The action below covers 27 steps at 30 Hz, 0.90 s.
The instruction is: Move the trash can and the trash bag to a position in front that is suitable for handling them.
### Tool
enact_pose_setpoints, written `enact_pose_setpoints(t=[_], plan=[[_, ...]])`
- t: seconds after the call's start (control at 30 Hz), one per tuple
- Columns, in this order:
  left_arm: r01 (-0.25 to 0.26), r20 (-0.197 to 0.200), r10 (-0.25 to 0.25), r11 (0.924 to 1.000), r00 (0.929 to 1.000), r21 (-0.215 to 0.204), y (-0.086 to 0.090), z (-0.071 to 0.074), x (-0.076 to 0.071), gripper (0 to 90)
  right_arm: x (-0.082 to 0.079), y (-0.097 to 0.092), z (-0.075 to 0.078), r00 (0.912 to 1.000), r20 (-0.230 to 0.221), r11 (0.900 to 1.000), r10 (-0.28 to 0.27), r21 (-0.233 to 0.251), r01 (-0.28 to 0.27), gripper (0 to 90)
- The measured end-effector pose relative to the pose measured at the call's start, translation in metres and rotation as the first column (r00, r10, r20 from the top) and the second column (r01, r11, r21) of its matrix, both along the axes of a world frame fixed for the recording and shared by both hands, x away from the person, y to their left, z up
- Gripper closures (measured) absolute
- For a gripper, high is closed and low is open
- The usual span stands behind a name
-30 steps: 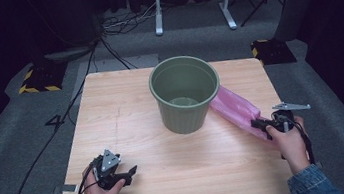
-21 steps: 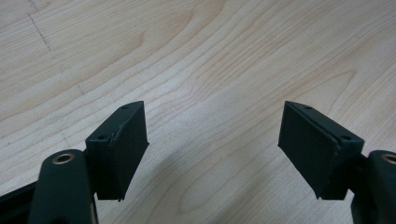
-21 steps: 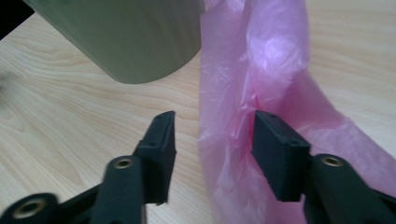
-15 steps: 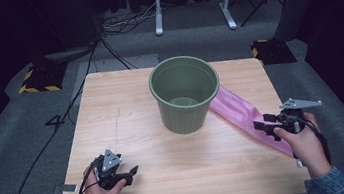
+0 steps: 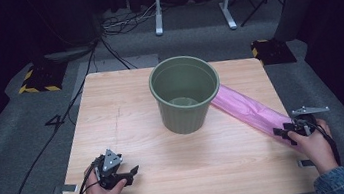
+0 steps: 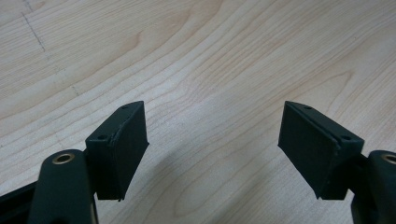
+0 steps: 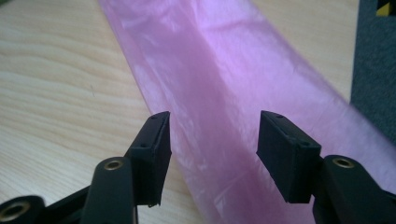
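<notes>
Green bin (image 5: 186, 94) stands upright mid-counter (image 5: 127, 118), nothing visible inside it. Pink plastic bag (image 5: 250, 109) lies flat in a long strip, from behind the bin's right side to the counter's right edge. Right claw (image 5: 281, 133) sits at the bag's near end; its jaws have just been opening then easing in slightly, now spread with the film (image 7: 224, 116) between them, pads not pressing. Left claw (image 5: 130, 174) spread over bare wood, well apart from both. No readable labels.
</notes>
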<state>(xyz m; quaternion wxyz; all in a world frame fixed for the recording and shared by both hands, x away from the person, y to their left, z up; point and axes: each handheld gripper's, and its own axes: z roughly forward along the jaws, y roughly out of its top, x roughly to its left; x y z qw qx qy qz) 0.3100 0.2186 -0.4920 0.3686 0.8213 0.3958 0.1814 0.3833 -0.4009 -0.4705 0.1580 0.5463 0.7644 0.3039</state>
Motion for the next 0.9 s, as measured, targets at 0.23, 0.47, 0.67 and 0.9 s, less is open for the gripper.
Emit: enact_pose_setpoints(t=[0.23, 0.47, 0.67, 0.9], plan=[[0.0, 0.0, 0.0, 1.0, 1.0, -0.006, 0.0, 0.0, 0.0, 23.7, -0.015, 0.011, -0.012, 0.9985, -0.043, 0.9993, 0.035, 0.018, -0.034, 46.6], [-0.004, 0.01, 0.004, 0.9998, 0.9999, -0.02, -0.001, 0.003, 0.0, 23.7, -0.035, 0.039, -0.011, 0.9908, -0.057, 0.9918, 0.122, 0.045, -0.12, 44.9], [0.011, 0.025, -0.01, 0.9996, 0.9996, -0.024, -0.004, 0.011, 0.003, 23.7, -0.051, 0.069, -0.007, 0.9655, -0.083, 0.9658, 0.247, 0.103, -0.238, 44.0], [0.029, 0.041, -0.028, 0.9993, 0.9988, -0.023, -0.01, 0.023, 0.014, 24.2, -0.051, 0.078, 0.022, 0.9606, 0.03, 0.9571, 0.276, 0.083, -0.278, 42.0]])
